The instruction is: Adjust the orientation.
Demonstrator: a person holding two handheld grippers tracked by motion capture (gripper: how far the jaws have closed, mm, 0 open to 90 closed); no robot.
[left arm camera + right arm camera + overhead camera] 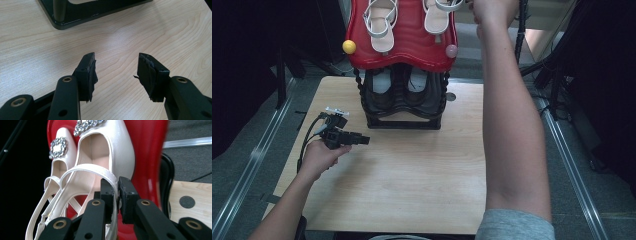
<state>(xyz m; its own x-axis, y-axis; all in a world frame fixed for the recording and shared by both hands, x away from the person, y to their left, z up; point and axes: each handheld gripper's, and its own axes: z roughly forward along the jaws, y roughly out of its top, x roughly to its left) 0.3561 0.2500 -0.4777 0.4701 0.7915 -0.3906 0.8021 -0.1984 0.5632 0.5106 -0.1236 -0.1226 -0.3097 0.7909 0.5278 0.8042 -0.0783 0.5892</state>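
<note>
the right gripper (118, 192), low centre of the right gripper view, is clamped on the slingback strap (100, 171) of a cream slingback shoe (110, 147) with a rhinestone buckle. that shoe sits on the red top shelf (412, 50) of a shoe rack at the upper centre of the high view, beside its mate (382, 22).

risks, as judged: the hold is on a thin strap alone, so the shoe may swing, twist or slip free if lifted quickly; the strap could stretch or tear under the shoe's weight; a dragged heel could catch the shelf lip and nudge the neighbouring shoe off.

the left gripper (116, 66) stands with jaws apart and nothing between them, low over the table (412, 170) at the left of the high view, near the rack's black base (82, 12).

surface: pale wood-grain tabletop, smooth. room: dark surrounds, grey floor, metal rails either side.
</note>
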